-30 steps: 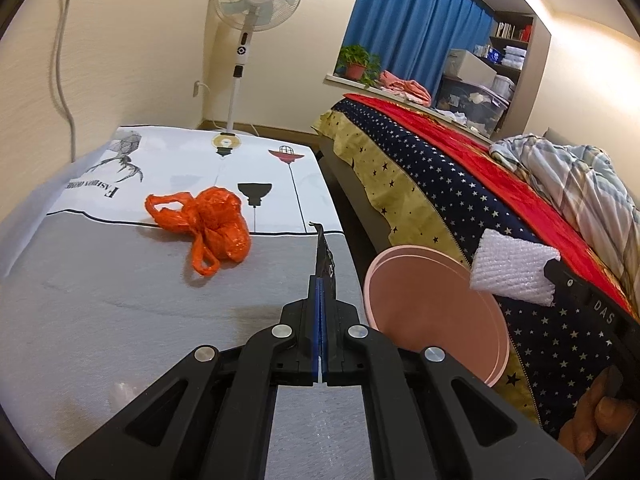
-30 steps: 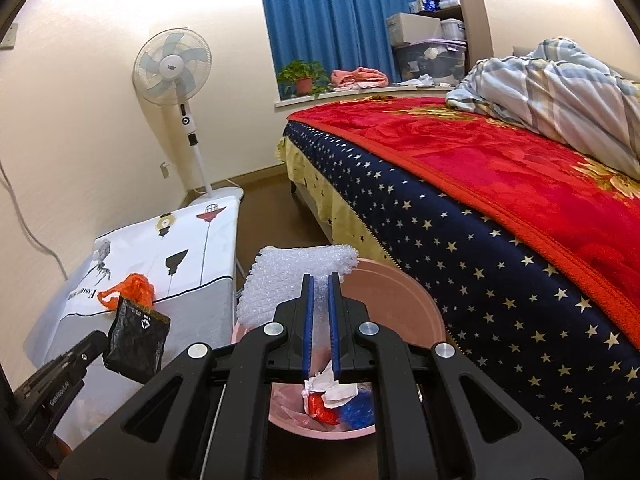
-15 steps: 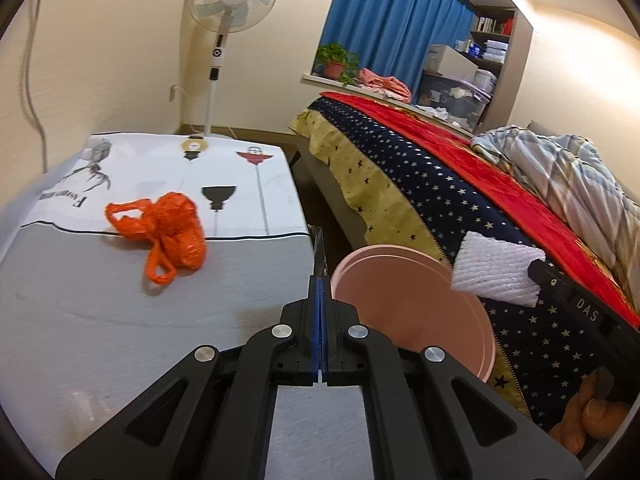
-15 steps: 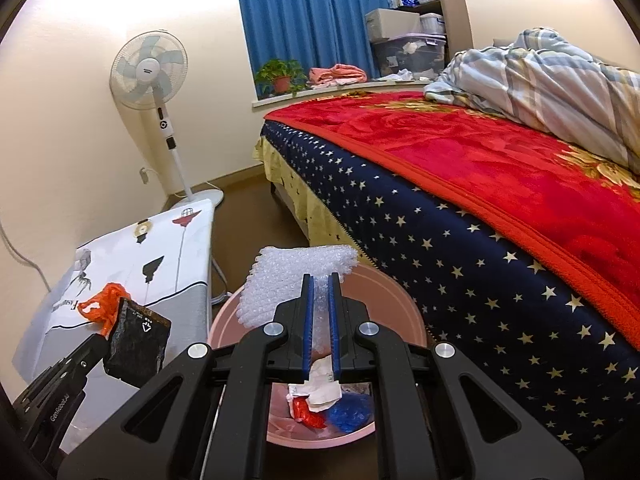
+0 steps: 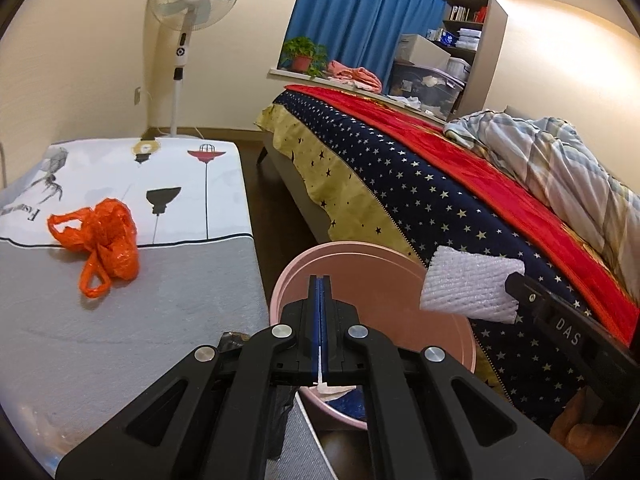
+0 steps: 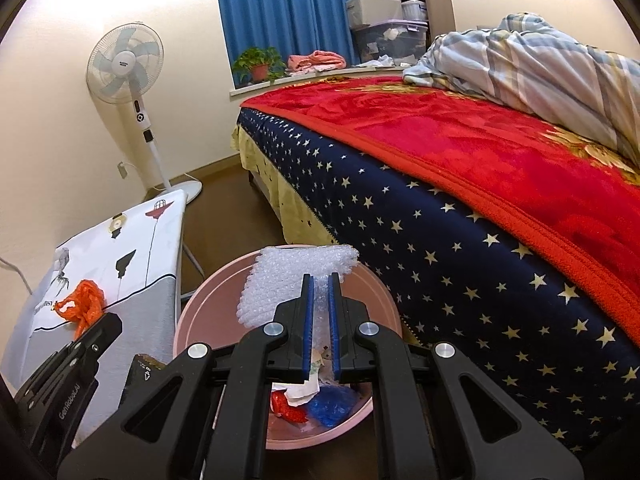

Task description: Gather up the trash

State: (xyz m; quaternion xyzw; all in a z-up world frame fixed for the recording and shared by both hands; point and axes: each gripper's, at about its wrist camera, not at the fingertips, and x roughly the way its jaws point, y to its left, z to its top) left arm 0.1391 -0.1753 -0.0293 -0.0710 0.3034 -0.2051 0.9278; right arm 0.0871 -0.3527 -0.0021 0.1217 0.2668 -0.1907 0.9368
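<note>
A sheet of bubble wrap, light and springy, hangs over the pink bin, pinched near one edge by the right gripper. The left gripper, pressed together, grips a limp black wrapper beside the bin.

**Table, floor and bed**

An orange plastic bag is lying crumpled on the cloth-covered table. A pink bin is standing on the dark floor between table and bed, where a striped quilt is lying.
</note>
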